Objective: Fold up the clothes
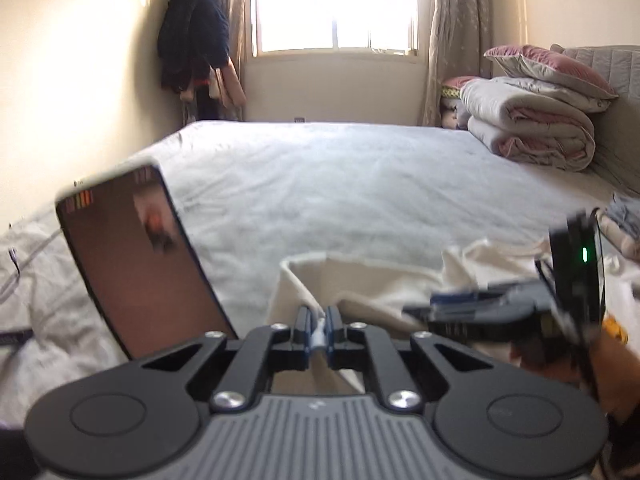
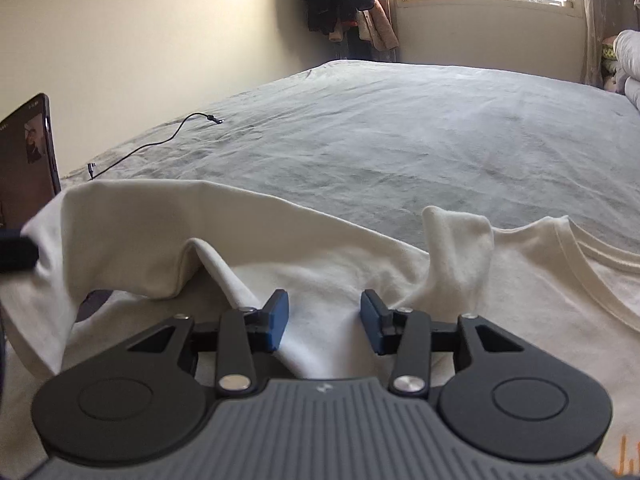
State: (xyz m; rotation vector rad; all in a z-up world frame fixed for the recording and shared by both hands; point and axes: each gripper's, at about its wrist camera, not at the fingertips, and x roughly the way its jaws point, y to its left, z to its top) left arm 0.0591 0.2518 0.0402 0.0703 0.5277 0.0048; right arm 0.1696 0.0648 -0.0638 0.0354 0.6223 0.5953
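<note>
A cream T-shirt lies at the near edge of the grey bed, its collar at the right and a raised fold at the left. My left gripper is shut on an edge of the T-shirt and holds it lifted. My right gripper is open, its blue pads either side of a ridge of the cloth, low over the shirt. The right gripper also shows side-on in the left wrist view.
A phone stands propped at the left; it also shows in the right wrist view. A black cable lies on the bed. Folded quilts and pillows are stacked at the far right. Dark clothes hang by the window.
</note>
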